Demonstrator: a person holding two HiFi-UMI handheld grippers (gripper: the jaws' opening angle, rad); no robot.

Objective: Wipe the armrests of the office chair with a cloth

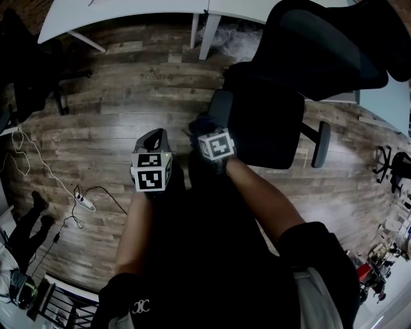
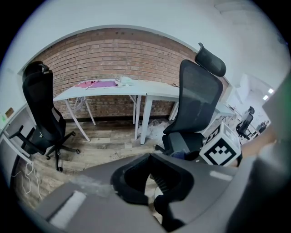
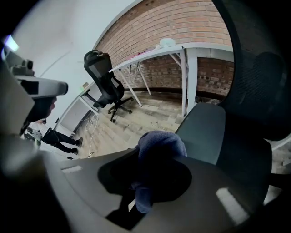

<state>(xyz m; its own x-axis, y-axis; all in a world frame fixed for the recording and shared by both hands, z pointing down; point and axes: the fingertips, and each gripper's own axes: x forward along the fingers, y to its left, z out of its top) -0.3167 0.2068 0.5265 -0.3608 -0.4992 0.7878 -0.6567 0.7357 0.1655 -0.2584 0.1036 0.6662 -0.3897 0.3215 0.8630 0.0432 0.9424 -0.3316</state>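
1. The right gripper [image 3: 157, 160] has its jaws clamped on a bunched blue cloth [image 3: 163, 141], which bulges out past the tips.
2. The left gripper [image 2: 150, 157] has its jaws drawn together with nothing between them. It hangs over the wooden floor [image 1: 115, 128], beside the right gripper and apart from the chair.
3. The office chair [image 1: 282, 122] stands just ahead of the person, under the edge of a white desk [image 1: 128, 13].
4. Its near armrest [image 3: 202, 132] is a grey pad right in front of the cloth. The cloth sits at the pad's near end, but the pictures do not show whether it is pressing on the surface or just short of it.
5. The far armrest [image 1: 321, 144] lies on the other side of the seat, well apart from both grippers.
6. My reading is that the task is at an early stage: the cloth is in hand and brought to armrest 1 of 2, and a stroke along that pad seems to be the step in hand.
7. Neither pad shows a mark that tells wiped from unwiped. The far armrest most likely remains to be done.
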